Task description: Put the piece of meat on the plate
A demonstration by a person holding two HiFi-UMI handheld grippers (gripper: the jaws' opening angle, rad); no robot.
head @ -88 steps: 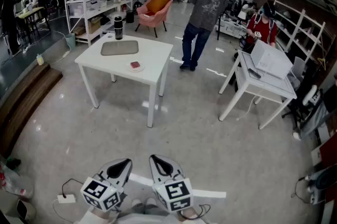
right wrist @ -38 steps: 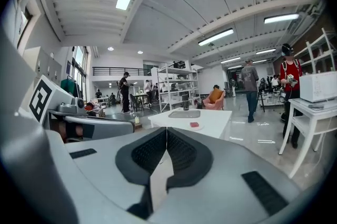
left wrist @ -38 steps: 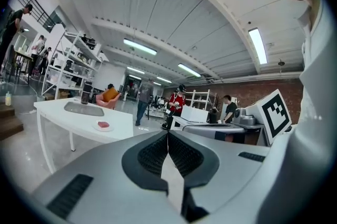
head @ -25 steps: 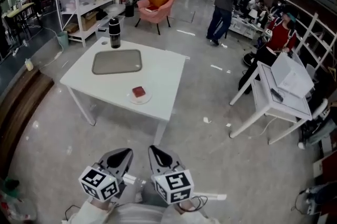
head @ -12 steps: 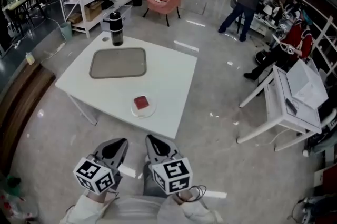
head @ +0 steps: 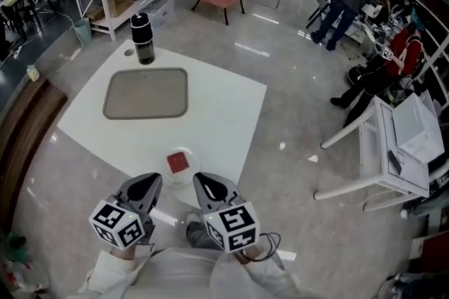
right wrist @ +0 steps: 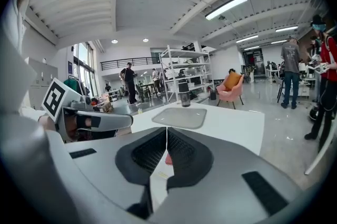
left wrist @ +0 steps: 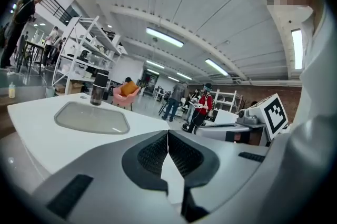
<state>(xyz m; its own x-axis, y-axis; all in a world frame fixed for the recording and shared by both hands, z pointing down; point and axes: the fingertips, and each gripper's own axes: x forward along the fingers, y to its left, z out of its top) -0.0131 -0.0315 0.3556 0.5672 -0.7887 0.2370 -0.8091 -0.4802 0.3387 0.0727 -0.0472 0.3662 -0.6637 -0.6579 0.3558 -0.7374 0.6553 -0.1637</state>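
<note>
Worktop (head: 224, 115) came closer as person walked up. Meat (head: 178, 162), on small dish (head: 189, 152), lay just ahead of left tool (head: 144, 187) and right tool (head: 205, 187). Both tools closed tight, empty. Pickup not yet begun.

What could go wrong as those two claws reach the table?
The meat and its dish lie close to the table's near edge; a nudge might slide them off. The left gripper and right gripper are both shut, so they may shove the meat unless they open first. The bottle by the tray could tip.
</note>
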